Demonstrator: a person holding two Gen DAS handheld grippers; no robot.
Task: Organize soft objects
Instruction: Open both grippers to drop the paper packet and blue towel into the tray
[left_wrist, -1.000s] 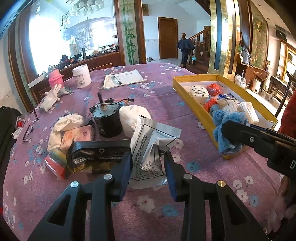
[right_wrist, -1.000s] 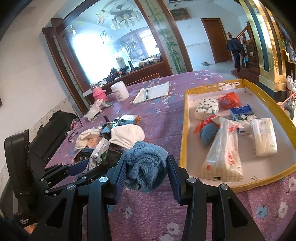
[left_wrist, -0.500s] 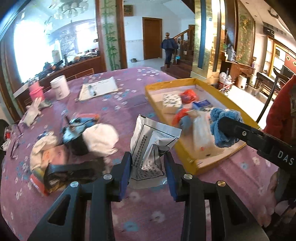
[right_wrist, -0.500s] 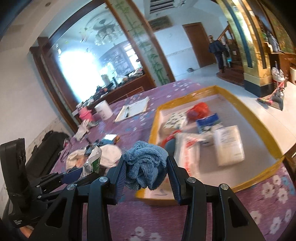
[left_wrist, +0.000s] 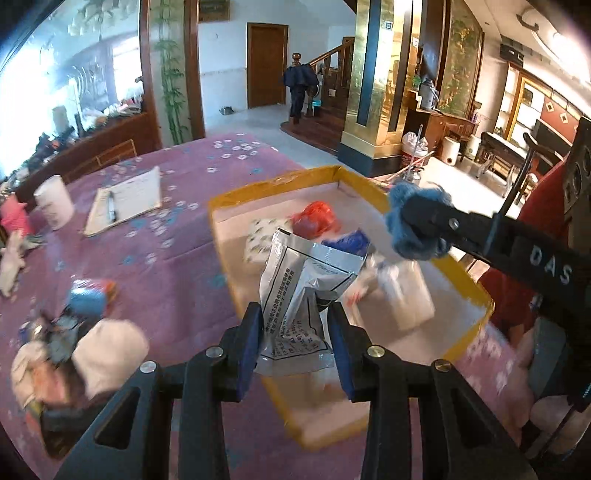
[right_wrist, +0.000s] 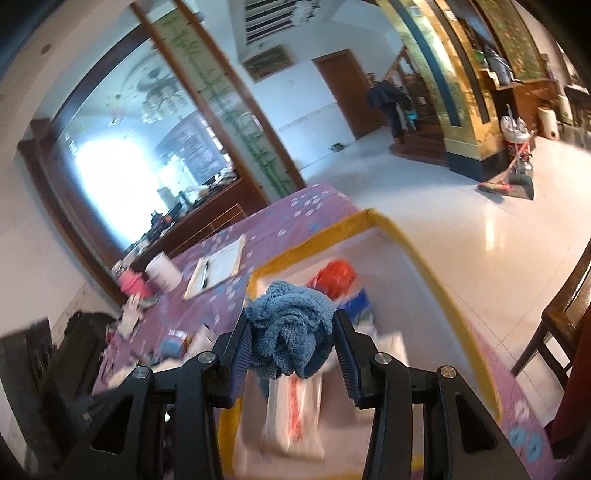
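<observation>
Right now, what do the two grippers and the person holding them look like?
Both grippers are black plastic. The left gripper and right gripper each have two fingers with blue ribbed pads and silver screws at the joints. White letters "DAS" mark the right gripper's side in the left view. The person wears a red top.

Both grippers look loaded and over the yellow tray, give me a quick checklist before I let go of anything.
1. Left gripper holds the silver printed pouch between its fingers: ok.
2. Right gripper holds the blue knitted cloth between its fingers: ok.
3. Both loads are over the yellow tray: ok in these views, height above it cannot tell.
4. Bare tray floor for the drops: ok, some shows at the near end; exact landing spots cannot tell, the picture is blurred.
5. The two grippers are apart from each other: ok.
6. Soft things left on the purple tablecloth, such as the white bundle: not ok, more trips needed.
</observation>
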